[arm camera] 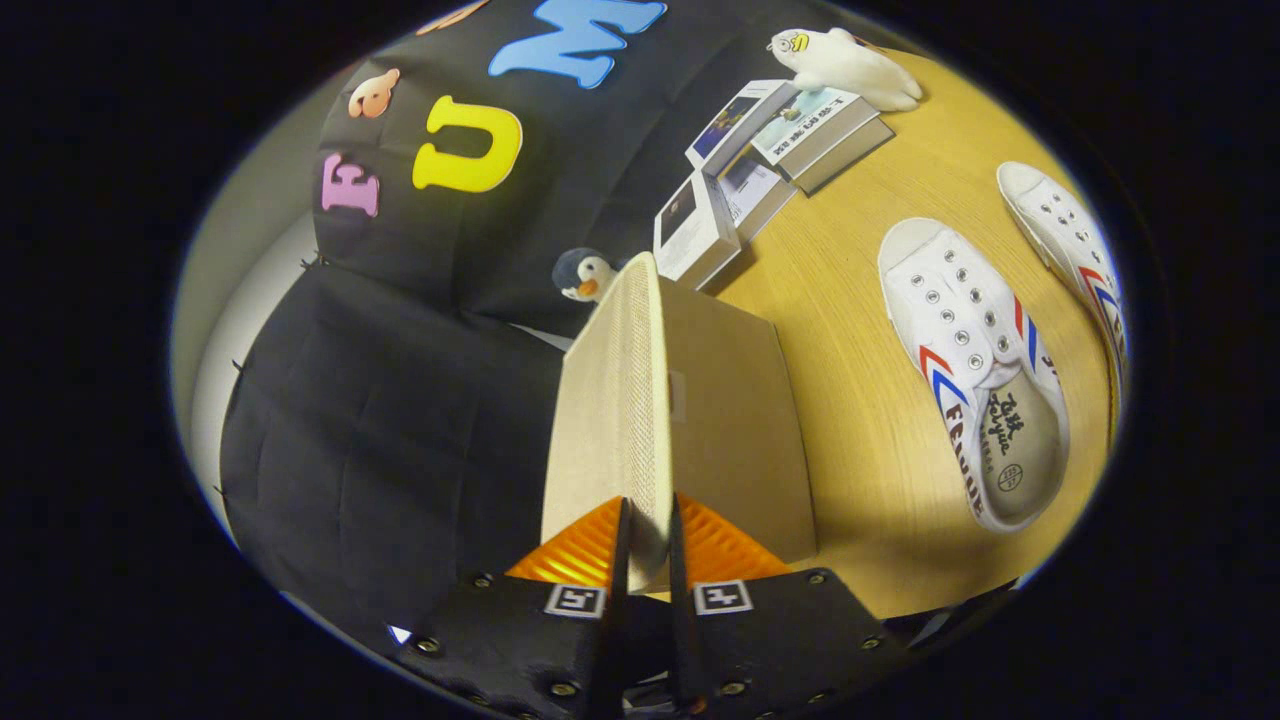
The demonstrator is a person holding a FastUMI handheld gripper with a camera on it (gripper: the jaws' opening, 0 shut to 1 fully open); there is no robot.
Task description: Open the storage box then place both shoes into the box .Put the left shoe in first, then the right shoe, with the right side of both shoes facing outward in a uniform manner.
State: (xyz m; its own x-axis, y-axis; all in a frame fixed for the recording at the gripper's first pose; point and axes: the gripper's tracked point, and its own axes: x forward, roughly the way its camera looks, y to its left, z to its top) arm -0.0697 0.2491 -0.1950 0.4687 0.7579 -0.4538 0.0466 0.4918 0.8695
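My gripper (648, 535) is shut on the edge of the beige fabric lid (612, 410) of the storage box, its orange fingers (575, 550) pressing on either side of the panel. The lid stands up edge-on and runs away from the fingers. To its right lies the lid's smooth tan inner face (735, 420). Two white canvas shoes with red and blue stripes lie on the wooden table to the right: one shoe (975, 370) close by, the other shoe (1075, 240) beyond it near the table's edge.
Stacks of books (770, 150) lie on the wooden table (860, 440) beyond the lid, with a white plush toy (850, 62) on the farthest stack. A penguin toy (585, 275) peeks out behind the lid's far end. Black cloth wall (390, 400) hangs to the left.
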